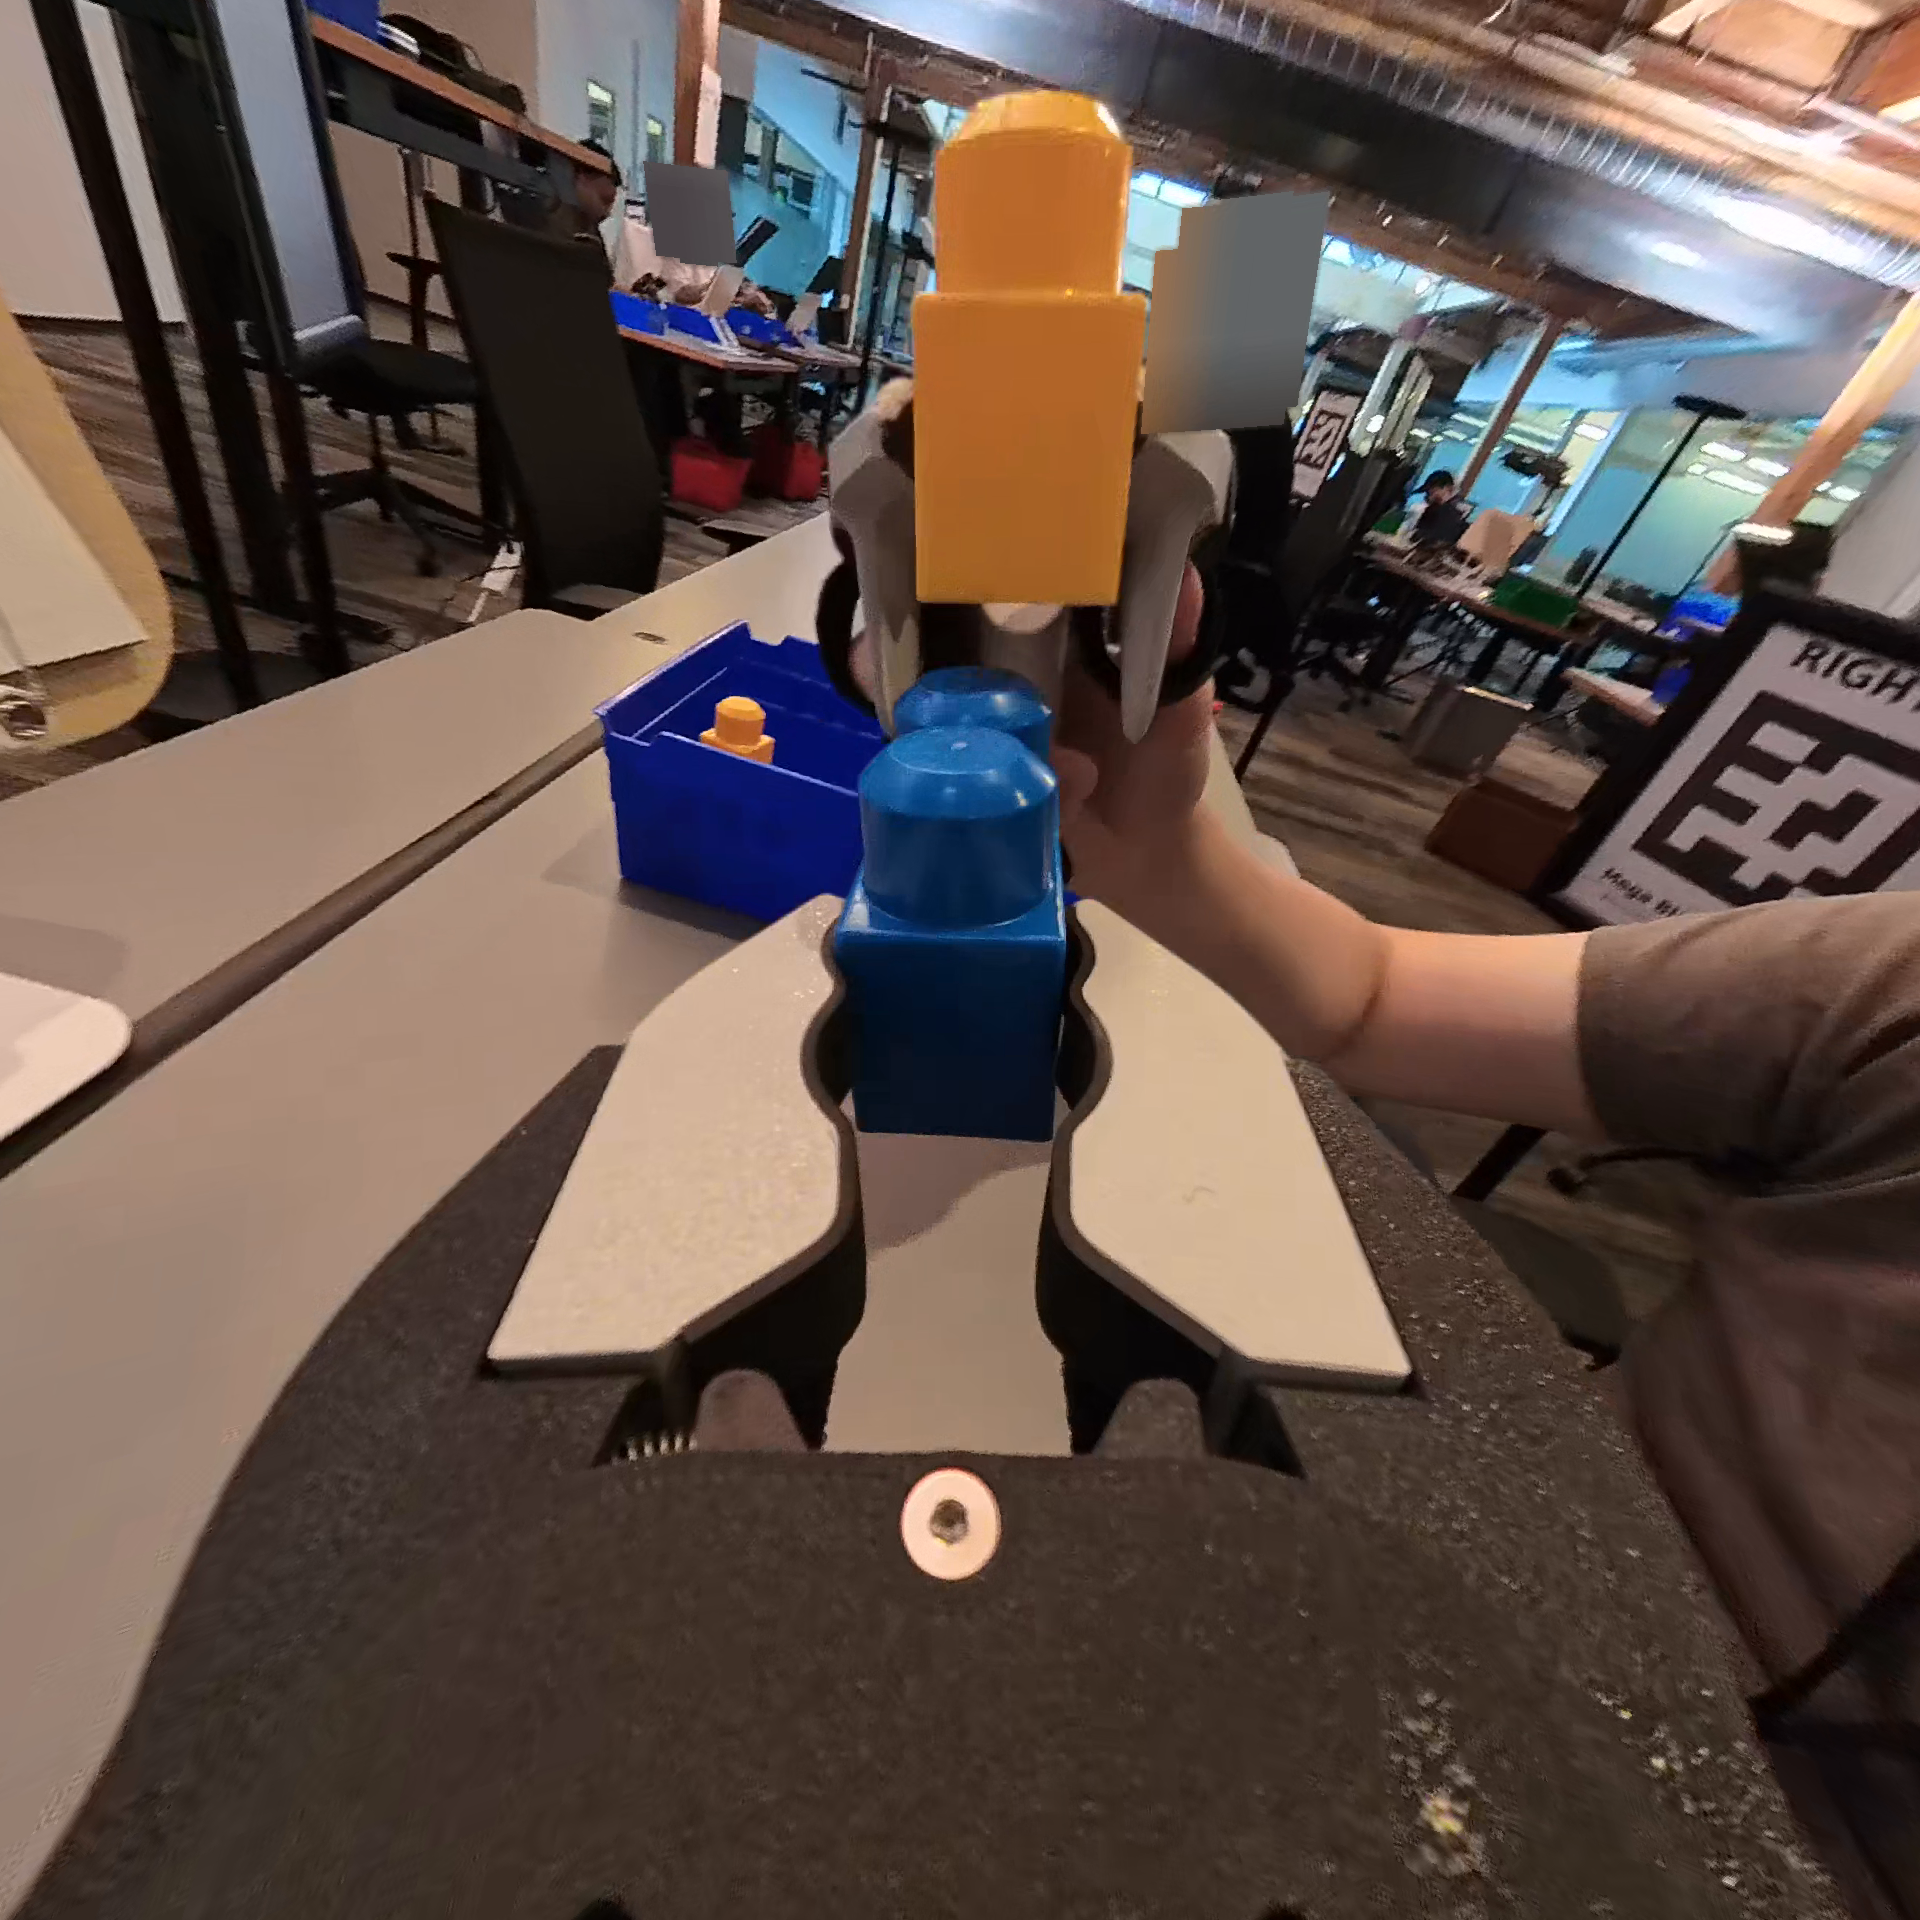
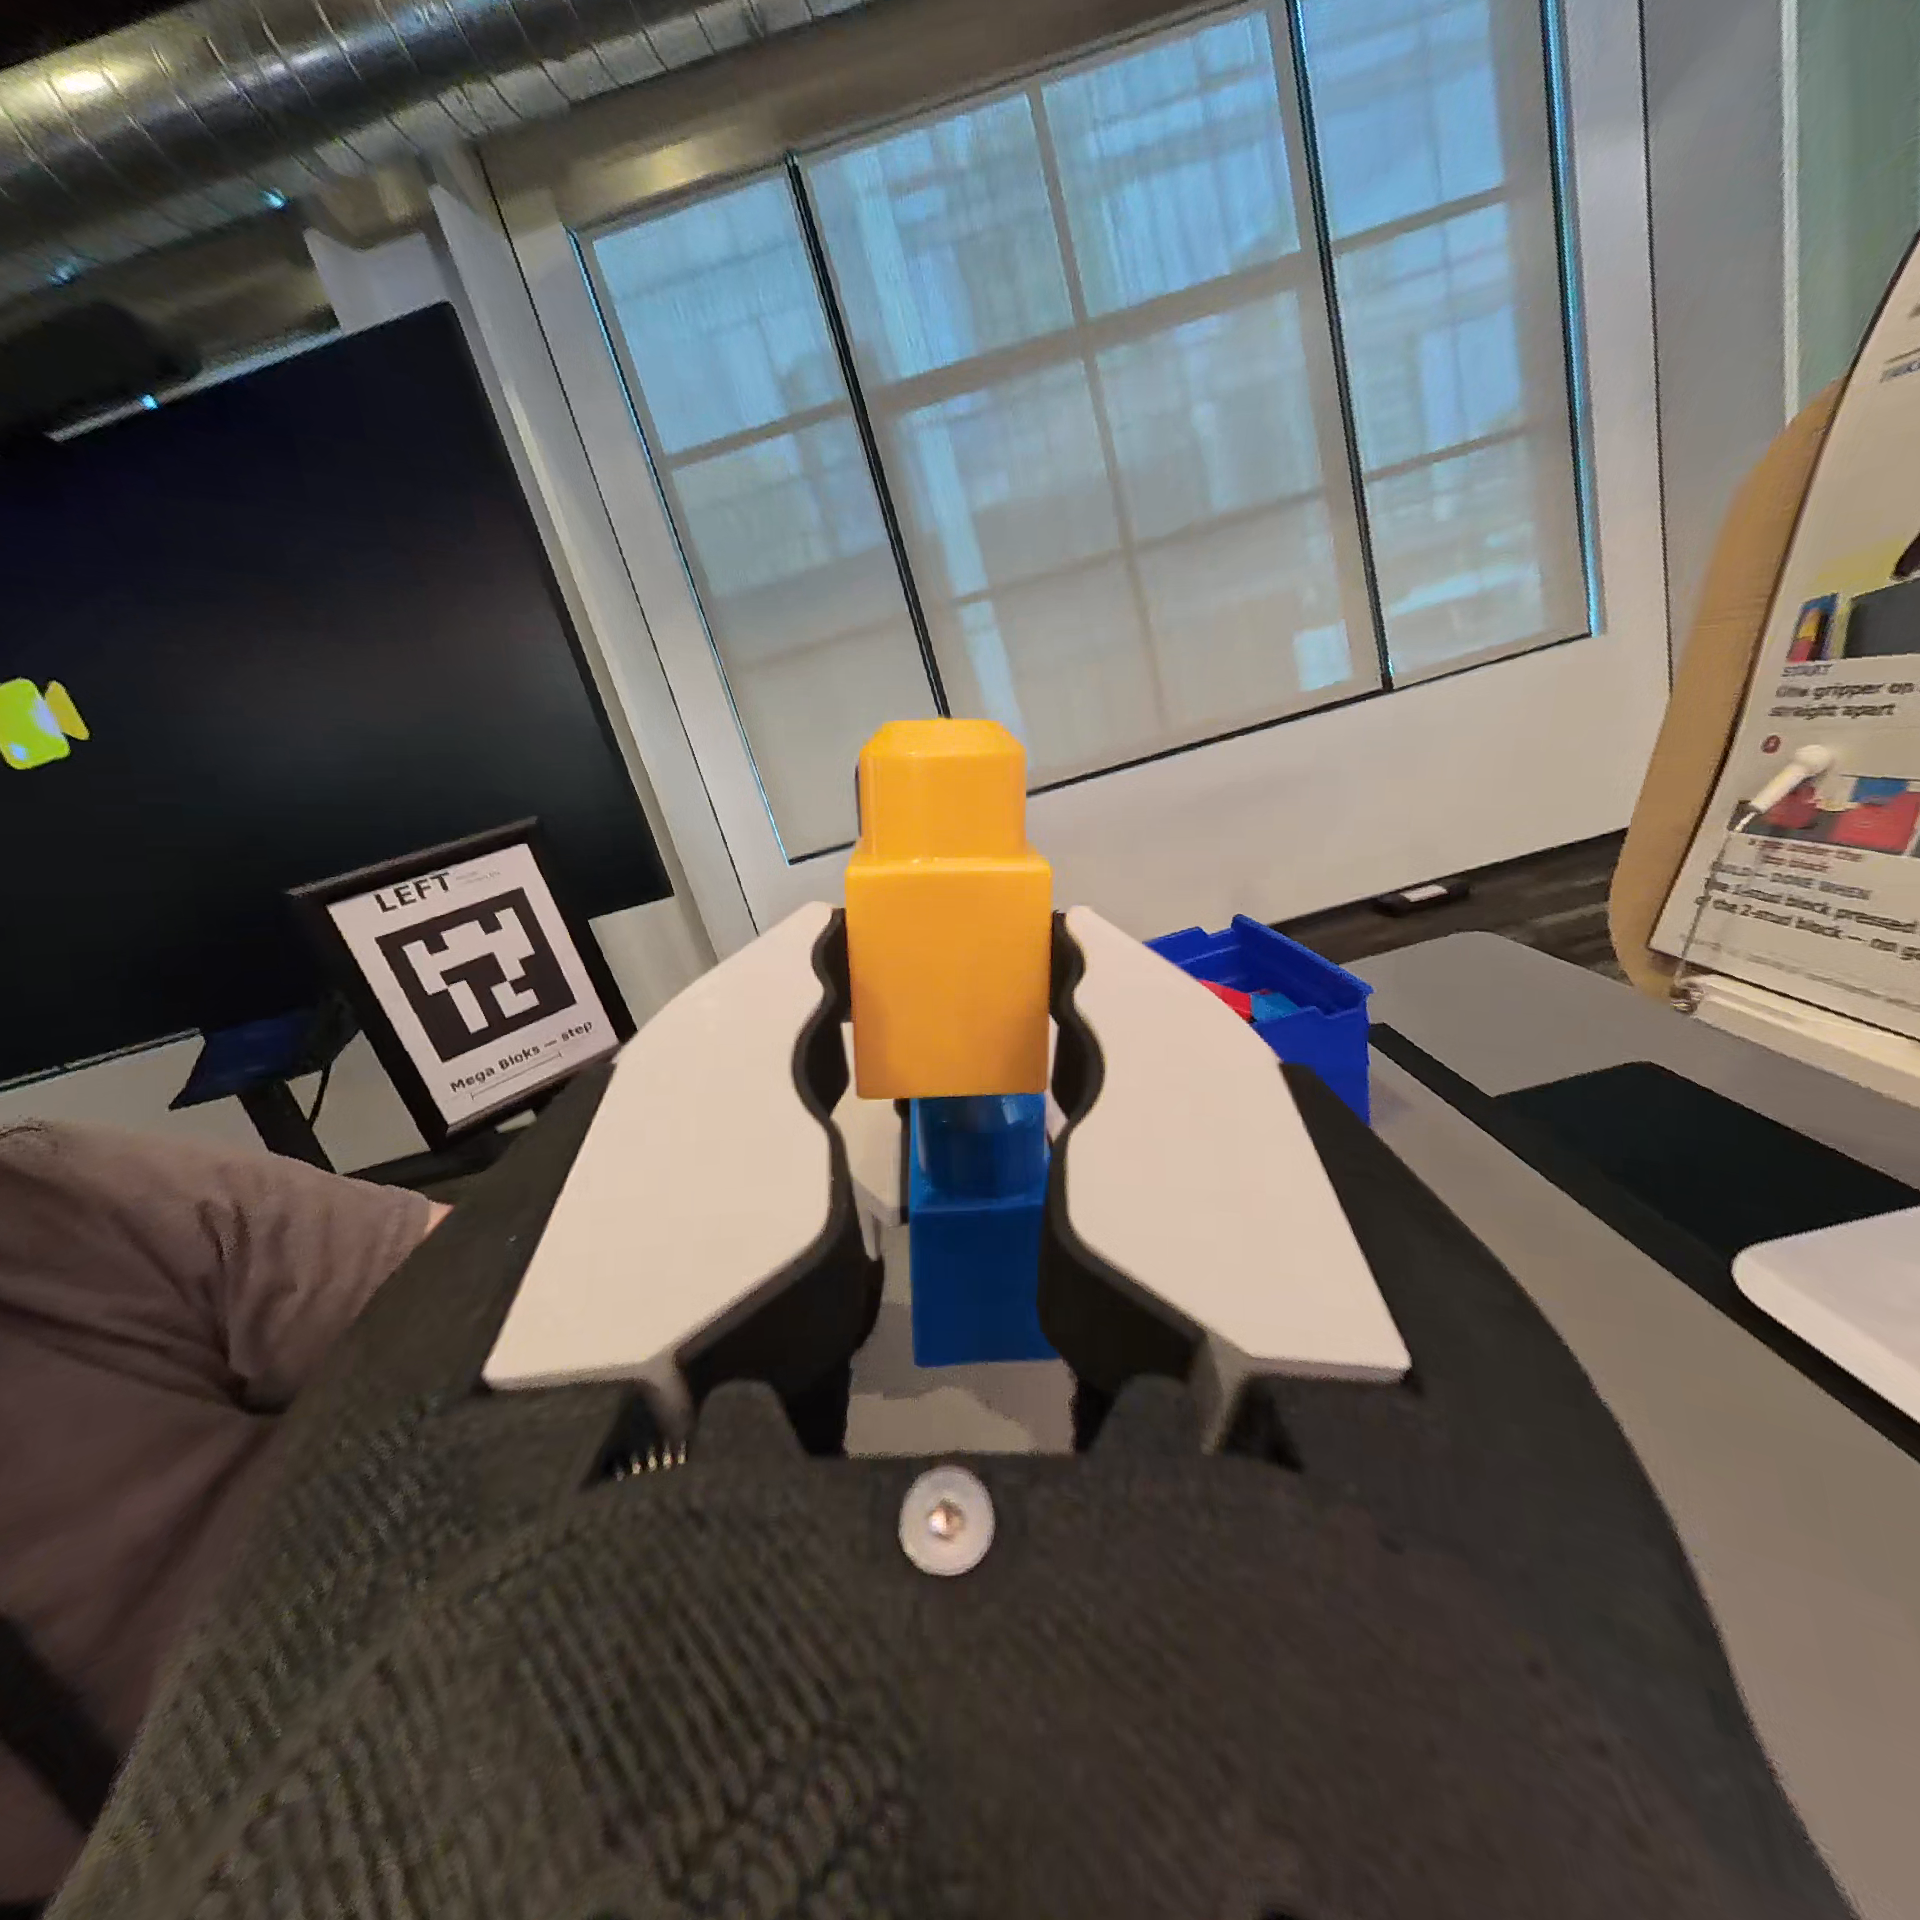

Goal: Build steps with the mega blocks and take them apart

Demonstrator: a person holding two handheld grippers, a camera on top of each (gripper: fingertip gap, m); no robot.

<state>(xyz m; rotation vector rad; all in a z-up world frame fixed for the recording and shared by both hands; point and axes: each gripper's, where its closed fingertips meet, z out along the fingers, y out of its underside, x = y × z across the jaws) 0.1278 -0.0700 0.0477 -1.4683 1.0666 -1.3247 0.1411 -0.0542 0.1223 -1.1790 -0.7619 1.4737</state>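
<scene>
My left gripper (image 1: 951, 935) is shut on a blue two-stud block (image 1: 951, 1018) and holds it upright above the grey table (image 1: 364, 1039). My right gripper (image 2: 948, 935) is shut on an orange one-stud block (image 2: 948, 977). In the left wrist view the right gripper (image 1: 1018, 644) faces me and holds the orange block (image 1: 1023, 447) just above the blue block's far stud, with a small gap. In the right wrist view the blue block (image 2: 977, 1257) sits right under the orange one. The left gripper is mostly hidden there.
A blue bin (image 1: 727, 831) on the table holds another orange block (image 1: 740, 727). A second blue bin (image 2: 1299, 1008) holds red and blue blocks. Marker signs (image 1: 1787, 790) (image 2: 468, 977) stand beside the table. An instruction board (image 2: 1818, 727) and a white object (image 2: 1839, 1309) are at the right. The tips of one gripper are about 8 centimetres away from the tips of the other.
</scene>
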